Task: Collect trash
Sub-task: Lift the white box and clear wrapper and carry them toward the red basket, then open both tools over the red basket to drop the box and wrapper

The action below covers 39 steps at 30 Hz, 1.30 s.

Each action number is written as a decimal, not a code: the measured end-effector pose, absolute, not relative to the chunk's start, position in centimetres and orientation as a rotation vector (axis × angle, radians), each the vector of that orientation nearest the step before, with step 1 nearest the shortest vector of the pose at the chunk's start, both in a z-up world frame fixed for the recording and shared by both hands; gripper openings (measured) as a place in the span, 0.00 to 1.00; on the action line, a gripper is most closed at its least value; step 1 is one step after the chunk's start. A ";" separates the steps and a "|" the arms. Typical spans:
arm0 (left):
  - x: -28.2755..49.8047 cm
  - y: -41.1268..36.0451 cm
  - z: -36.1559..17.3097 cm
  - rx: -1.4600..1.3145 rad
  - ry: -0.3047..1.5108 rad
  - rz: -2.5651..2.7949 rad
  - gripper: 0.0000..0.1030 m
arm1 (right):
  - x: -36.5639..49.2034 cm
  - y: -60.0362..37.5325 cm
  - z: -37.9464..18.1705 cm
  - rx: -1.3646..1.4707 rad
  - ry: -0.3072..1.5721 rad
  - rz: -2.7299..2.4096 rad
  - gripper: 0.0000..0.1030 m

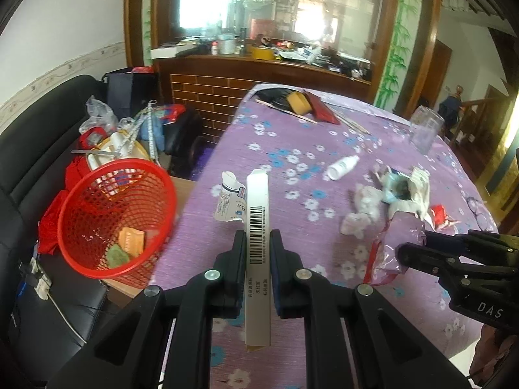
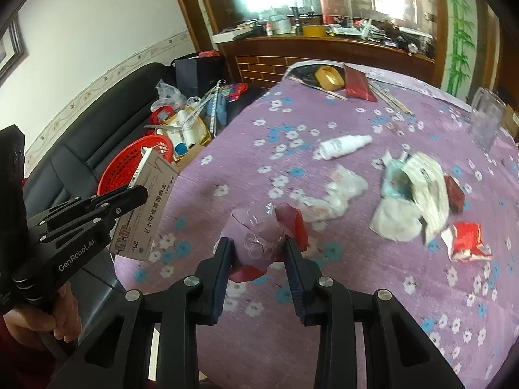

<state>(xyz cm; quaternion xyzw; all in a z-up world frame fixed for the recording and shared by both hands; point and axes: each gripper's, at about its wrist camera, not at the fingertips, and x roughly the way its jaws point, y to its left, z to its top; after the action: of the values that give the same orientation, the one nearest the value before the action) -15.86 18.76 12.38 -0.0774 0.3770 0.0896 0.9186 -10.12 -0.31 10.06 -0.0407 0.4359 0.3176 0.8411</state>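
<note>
Box (image 1: 258, 246) sits clamped edge-on in the left gripper (image 1: 258, 243), just right of the red basket (image 1: 94, 259); carrying it left until fully over the rim before releasing seems wise. Right gripper (image 2: 259, 253) pinches a wrapper (image 2: 262, 236) above the table (image 2: 356, 308).

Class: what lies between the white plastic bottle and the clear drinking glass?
Only bare purple flowered tablecloth separates white plastic bottle from clear drinking glass, per the right wrist view.

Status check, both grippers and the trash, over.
Left gripper shut on medicine box. Right gripper shut on clear wrapper. Red basket at left, path open.
</note>
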 end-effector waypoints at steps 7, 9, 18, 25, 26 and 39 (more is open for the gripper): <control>-16.4 21.6 12.5 -0.183 0.757 0.232 0.13 | -9.7 3.0 10.8 -0.116 0.911 0.713 0.35; -16.5 22.6 12.6 -0.191 0.752 0.247 0.13 | -9.4 4.0 11.0 -0.126 0.908 0.729 0.35; -17.5 26.9 12.7 -0.228 0.739 0.313 0.13 | -9.0 9.0 11.2 -0.156 0.918 0.796 0.35; -18.0 30.5 12.9 -0.264 0.730 0.355 0.13 | -8.5 12.9 11.8 -0.174 0.918 0.851 0.35; -18.1 31.3 12.9 -0.278 0.727 0.362 0.13 | -8.4 13.7 12.0 -0.173 0.921 0.864 0.35; -17.8 37.5 11.7 -0.379 0.740 0.414 0.13 | -6.3 22.4 13.7 -0.210 0.920 0.954 0.36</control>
<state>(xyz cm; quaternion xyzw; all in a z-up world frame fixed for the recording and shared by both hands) -17.76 37.49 11.70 -0.1827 0.3568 0.1997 0.8941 -6.32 22.39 13.70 -0.0974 0.4261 0.4419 0.7833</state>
